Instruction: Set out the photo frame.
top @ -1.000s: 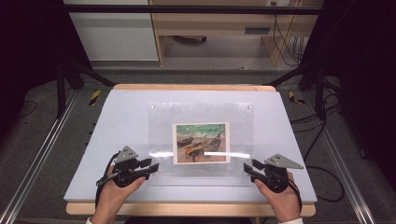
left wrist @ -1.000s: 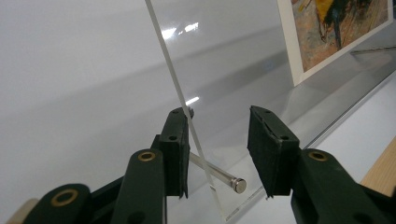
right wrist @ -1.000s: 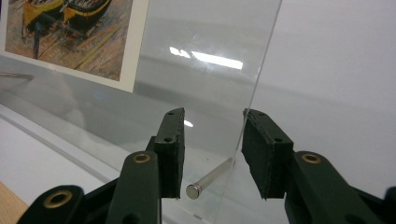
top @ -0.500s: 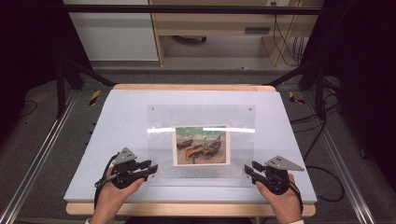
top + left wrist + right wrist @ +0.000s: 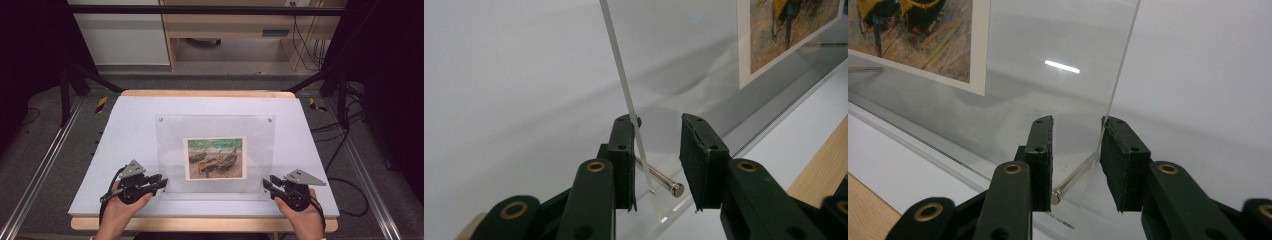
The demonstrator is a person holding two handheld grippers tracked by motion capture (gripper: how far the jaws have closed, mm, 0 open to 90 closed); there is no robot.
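A clear acrylic sheet (image 5: 215,127) lies on the white board with a painted boat picture (image 5: 216,158) under its middle. My left gripper (image 5: 162,183) sits at the sheet's near left corner, and my right gripper (image 5: 266,183) at its near right corner. In the left gripper view the sheet's edge (image 5: 624,85) and a small metal pin (image 5: 659,177) lie between the jaws of the left gripper (image 5: 656,165). One jaw touches the sheet; a gap remains on the other side. The right gripper (image 5: 1075,160) likewise straddles the corner (image 5: 1058,100) and its pin (image 5: 1073,180). Both pairs of jaws have just been closing.
The white board (image 5: 125,130) rests on a wooden table whose front edge (image 5: 200,224) runs between my hands. Dark frame posts stand at both far corners. Yellow-and-black markers (image 5: 101,103) (image 5: 314,104) lie on the floor beside the table.
The bright glare band on the sheet moved from its near edge up across the picture, then vanished. Sheet and picture look shifted slightly toward me. Both hands kept their places.
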